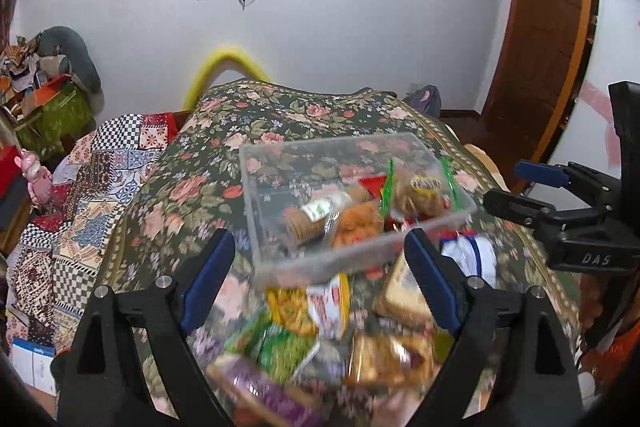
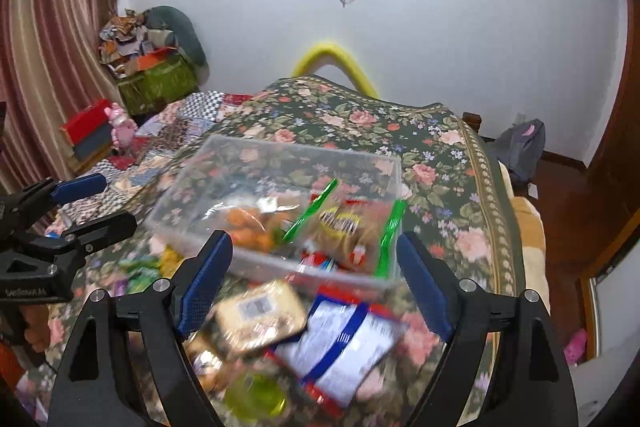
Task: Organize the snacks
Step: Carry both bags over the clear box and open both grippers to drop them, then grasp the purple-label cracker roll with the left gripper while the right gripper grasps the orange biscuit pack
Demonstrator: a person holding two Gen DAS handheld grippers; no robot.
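Note:
A clear plastic box (image 1: 280,259) (image 2: 192,227) stands on the floral bedspread and holds several snack packs, among them a green-edged biscuit bag (image 1: 420,195) (image 2: 348,223) and an orange pack (image 1: 358,223) (image 2: 248,227). Loose snacks lie in front of it: a green pack (image 1: 280,347), a purple pack (image 1: 264,391), a tan pack (image 1: 400,295) (image 2: 260,319) and a white-and-blue pack (image 1: 472,251) (image 2: 344,347). My left gripper (image 1: 320,259) is open and empty above the loose snacks. My right gripper (image 2: 316,263) is open and empty, just in front of the box.
The floral bedspread (image 1: 280,115) (image 2: 400,131) covers the bed. A patchwork quilt (image 1: 80,203) lies to the left. A wooden door (image 1: 548,27) stands at the right. Clutter and boxes (image 2: 148,67) sit by the curtain (image 2: 52,47).

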